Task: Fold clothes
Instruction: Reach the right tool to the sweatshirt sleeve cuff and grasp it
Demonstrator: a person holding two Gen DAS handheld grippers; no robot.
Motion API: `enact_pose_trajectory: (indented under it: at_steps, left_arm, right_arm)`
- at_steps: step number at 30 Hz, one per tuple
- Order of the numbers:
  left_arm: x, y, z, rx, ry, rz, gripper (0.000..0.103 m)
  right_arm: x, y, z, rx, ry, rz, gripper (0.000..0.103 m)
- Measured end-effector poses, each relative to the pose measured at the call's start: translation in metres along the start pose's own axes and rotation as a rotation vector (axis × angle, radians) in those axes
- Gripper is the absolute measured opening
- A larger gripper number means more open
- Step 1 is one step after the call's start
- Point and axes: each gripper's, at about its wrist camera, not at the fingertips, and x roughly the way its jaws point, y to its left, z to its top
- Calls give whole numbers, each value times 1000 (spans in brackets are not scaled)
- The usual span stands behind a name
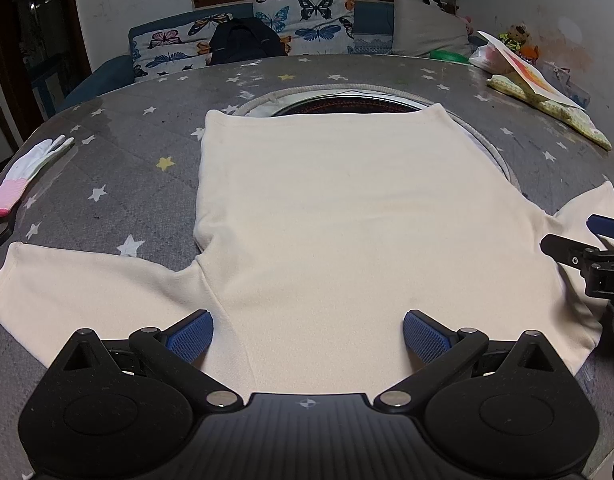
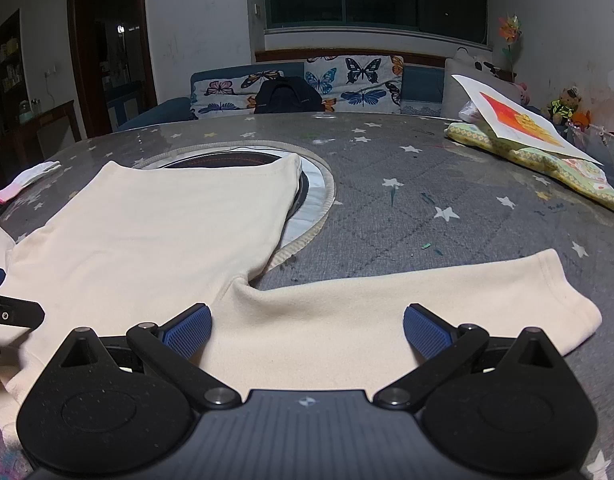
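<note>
A cream long-sleeved top [image 1: 339, 216] lies flat on the grey star-patterned table [image 1: 119, 160], hem at the far end, both sleeves spread sideways. My left gripper [image 1: 307, 336] is open and empty, hovering over the near shoulder area. My right gripper [image 2: 307, 332] is open and empty over the top's right sleeve [image 2: 447, 292], near the armpit. The top's body [image 2: 167, 224] fills the left of the right wrist view. The right gripper's fingers [image 1: 563, 250] show at the right edge of the left wrist view.
A round inset with a rope rim [image 2: 323, 200] sits in the table under the top's hem. A white and pink glove [image 1: 23, 176] lies at the left. A patterned cloth with a paper sheet [image 2: 523, 136] lies at the right. A butterfly-print sofa [image 2: 347, 80] stands behind.
</note>
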Motion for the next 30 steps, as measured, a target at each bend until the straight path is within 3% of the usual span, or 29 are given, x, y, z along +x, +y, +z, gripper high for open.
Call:
enact_pose_trajectory:
  at_steps: [10,23,30]
  left_arm:
    - [-4,-2,1,22,-13,-5,103]
    - [-20,-26,7,98,-76,-108,103]
    - [-23,-46,7,152,-88,-162,103]
  right_arm:
    - [-20,-28,7,65,-34,29,98]
    - [-37,-132,3,196,-18,-226,74]
    - [-33,-159,1,223,5,-245,51]
